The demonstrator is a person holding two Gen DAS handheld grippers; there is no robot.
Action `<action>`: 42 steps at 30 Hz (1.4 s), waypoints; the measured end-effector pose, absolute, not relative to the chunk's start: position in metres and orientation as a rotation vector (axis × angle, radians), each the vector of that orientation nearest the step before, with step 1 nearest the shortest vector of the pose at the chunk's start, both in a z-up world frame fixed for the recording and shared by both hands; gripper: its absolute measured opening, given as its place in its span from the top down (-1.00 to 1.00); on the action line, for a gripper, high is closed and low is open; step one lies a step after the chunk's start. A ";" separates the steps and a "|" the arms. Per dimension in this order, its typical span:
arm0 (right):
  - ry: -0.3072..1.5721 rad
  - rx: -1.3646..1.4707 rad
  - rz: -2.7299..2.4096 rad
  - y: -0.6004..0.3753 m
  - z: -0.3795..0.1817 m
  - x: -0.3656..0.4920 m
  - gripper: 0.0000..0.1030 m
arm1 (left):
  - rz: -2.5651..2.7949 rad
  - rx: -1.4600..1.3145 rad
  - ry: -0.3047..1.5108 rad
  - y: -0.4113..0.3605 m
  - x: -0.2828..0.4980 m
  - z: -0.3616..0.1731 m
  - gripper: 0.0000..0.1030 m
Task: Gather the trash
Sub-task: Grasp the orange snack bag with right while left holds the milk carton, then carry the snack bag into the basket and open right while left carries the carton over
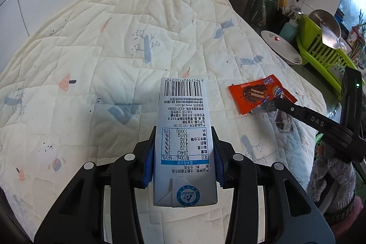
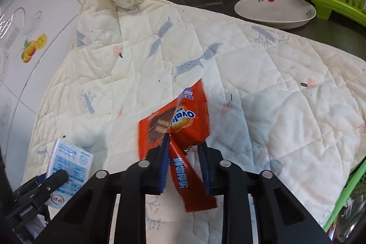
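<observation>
Even daylight, fisheye-warped edges, seemingly slight blur

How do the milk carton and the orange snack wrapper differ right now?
The milk carton is a rigid grey-blue box; the orange snack wrapper is thin, crumpled film. The left hand-held gripper grips the carton squarely across its sides; the wrapper sits folded between the right hand-held gripper's fingers, jaws partly apart. Both are above the quilted cloth.

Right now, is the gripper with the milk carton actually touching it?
Touching. The left wrist view shows the left gripper with both blue pads pressed against the sides of the milk carton, no gap on either side.
</observation>
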State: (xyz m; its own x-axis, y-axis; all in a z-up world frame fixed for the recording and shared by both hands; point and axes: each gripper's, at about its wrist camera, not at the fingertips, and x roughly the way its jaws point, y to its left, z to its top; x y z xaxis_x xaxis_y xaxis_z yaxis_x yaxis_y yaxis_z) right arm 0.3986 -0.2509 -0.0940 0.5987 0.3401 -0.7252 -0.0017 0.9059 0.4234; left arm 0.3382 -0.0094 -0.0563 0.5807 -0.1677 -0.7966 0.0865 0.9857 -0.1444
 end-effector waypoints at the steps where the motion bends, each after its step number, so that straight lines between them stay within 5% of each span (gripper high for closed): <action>1: 0.909 0.393 0.210 -0.251 -0.091 0.395 0.64 | -0.149 -0.093 0.939 -0.010 0.338 -0.056 0.20; 28: 0.795 0.354 0.113 -0.358 -0.035 0.229 0.67 | -0.309 -0.053 0.884 -0.089 0.269 -0.022 0.20; 42: 0.818 0.361 -0.078 -0.440 -0.056 0.170 0.65 | -0.418 -0.008 0.863 -0.149 0.244 -0.007 0.20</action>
